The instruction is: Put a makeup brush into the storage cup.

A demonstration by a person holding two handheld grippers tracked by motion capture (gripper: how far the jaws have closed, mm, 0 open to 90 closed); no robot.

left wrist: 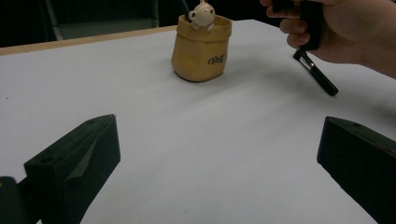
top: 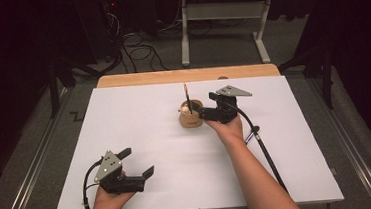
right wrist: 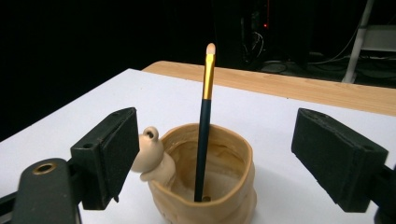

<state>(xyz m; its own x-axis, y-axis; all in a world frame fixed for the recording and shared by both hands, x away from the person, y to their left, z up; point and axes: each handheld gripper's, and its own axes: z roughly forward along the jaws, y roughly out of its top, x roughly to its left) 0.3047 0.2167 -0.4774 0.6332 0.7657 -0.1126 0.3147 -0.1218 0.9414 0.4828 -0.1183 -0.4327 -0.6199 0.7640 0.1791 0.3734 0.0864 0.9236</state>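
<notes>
A white-topped table (top: pixel 141 138) stands on grey floor (top: pixel 37 161), cables (top: pixel 136 50) and a white desk frame (top: pixel 221 16) in dim background.

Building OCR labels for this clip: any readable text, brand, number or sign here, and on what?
Dark script word on the front of the tan holder cup, seen in the left gripper view: too blurred to read; no letters can be quoted with confidence.
Brush standing in the cup: no lettering visible on its handle.
Black brush lying on the white table: no text readable.
Nothing else carries writing.

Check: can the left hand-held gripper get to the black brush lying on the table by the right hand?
Probably yes. The left hand-held gripper is open, with bare table between it and the black brush; the right hand hovers close above.
</notes>
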